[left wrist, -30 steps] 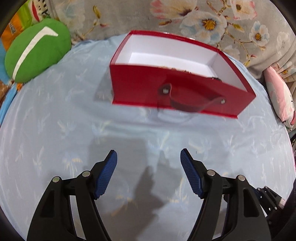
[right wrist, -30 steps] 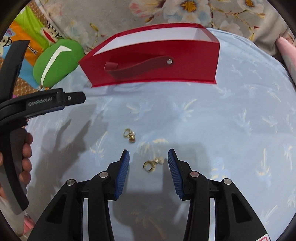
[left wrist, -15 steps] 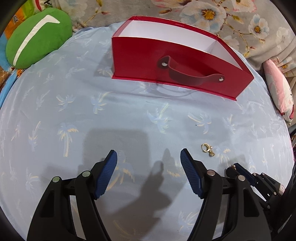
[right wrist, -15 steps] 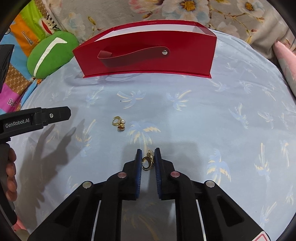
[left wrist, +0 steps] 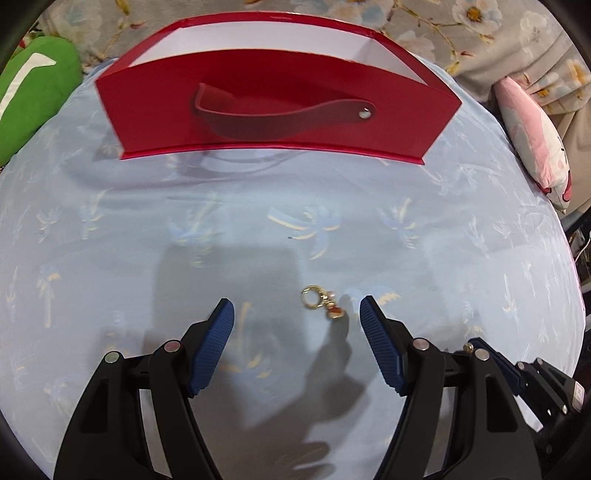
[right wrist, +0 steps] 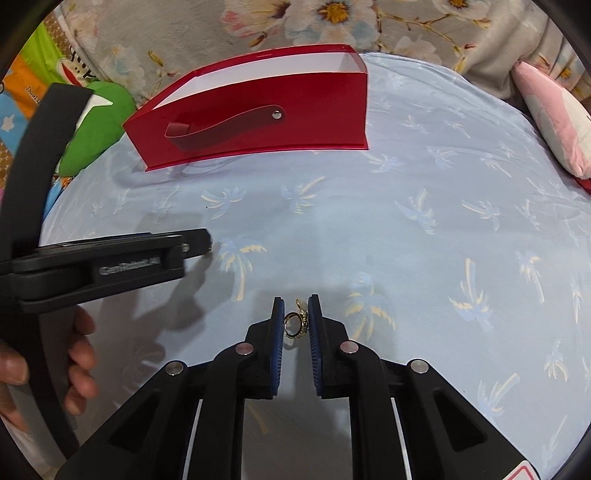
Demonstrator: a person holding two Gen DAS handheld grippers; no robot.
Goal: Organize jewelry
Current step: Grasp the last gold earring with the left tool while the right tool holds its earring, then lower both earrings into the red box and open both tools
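Observation:
A red open-top box (left wrist: 280, 107) with a strap handle stands at the far side of the blue palm-print cloth; it also shows in the right wrist view (right wrist: 258, 118). My left gripper (left wrist: 297, 314) is open, and a gold earring (left wrist: 320, 301) lies on the cloth between its fingertips, nearer the right one. My right gripper (right wrist: 296, 317) is shut on a second gold earring (right wrist: 294, 323), held between its blue pads just above the cloth. The left gripper's body (right wrist: 110, 262) shows at the left of the right wrist view.
A green cushion (left wrist: 33, 92) lies at the far left and a pink cushion (left wrist: 535, 140) at the far right edge of the cloth. A floral fabric (right wrist: 332, 26) rises behind the box. The cloth-covered surface (right wrist: 443, 240) curves away on all sides.
My left gripper moved down and right until the loose earring lies between its open fingers. My right gripper closed on the other earring and lifted it a little.

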